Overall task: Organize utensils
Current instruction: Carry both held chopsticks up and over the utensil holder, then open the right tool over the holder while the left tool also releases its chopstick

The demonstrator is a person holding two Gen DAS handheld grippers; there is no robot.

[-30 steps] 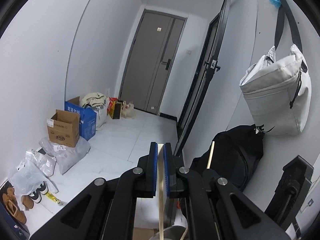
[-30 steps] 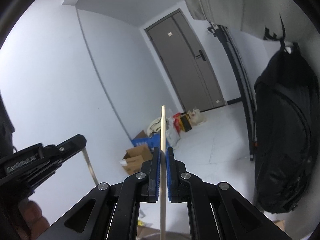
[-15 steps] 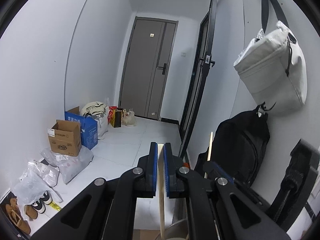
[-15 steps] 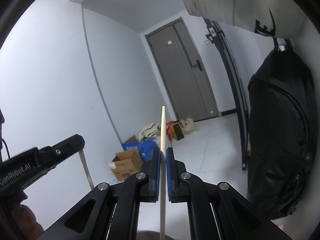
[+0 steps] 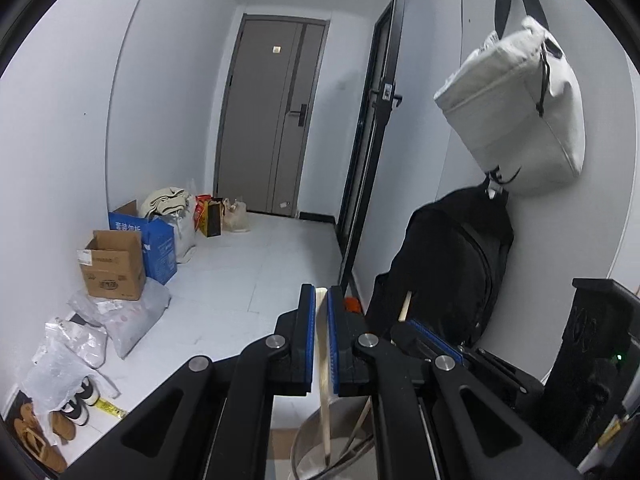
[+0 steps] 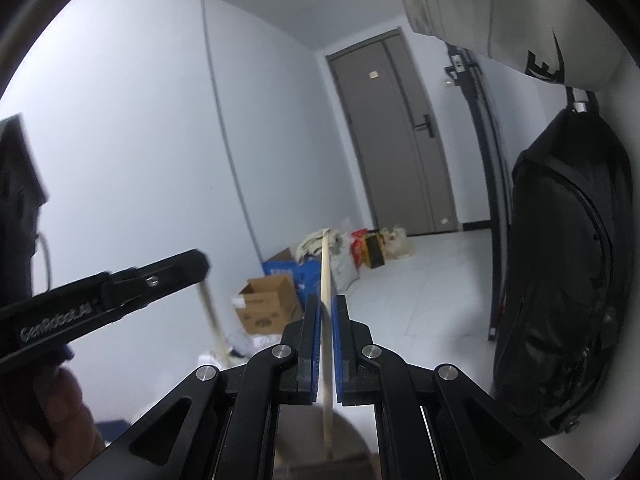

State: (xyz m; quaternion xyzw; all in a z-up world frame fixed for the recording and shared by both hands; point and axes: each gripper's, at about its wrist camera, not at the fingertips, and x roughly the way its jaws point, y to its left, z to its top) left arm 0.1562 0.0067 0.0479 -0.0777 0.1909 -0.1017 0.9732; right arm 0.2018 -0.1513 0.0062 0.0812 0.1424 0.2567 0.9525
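My left gripper (image 5: 319,300) is shut on a flat pale wooden utensil (image 5: 322,364) that hangs down into a round metal container (image 5: 308,452) below it. My right gripper (image 6: 328,308) holds a thin wooden chopstick (image 6: 325,280) between its blue pads; its jaws stand slightly parted around the stick, whose lower end reaches a metal container (image 6: 348,440). The right gripper also shows in the left wrist view (image 5: 436,344) with its chopstick (image 5: 405,306). The left gripper shows in the right wrist view (image 6: 132,280) with its utensil (image 6: 212,320).
A grey door (image 5: 276,120) closes the hallway. Cardboard boxes (image 5: 112,264), bags and shoes (image 5: 72,408) line the left wall. A black backpack (image 5: 452,264) and a white bag (image 5: 520,112) hang on the right wall. A black stand (image 5: 596,360) is at the right.
Both grippers have tilted down and come closer together. The right gripper's jaws have loosened a little around the chopstick, which now sits lower between the pads.
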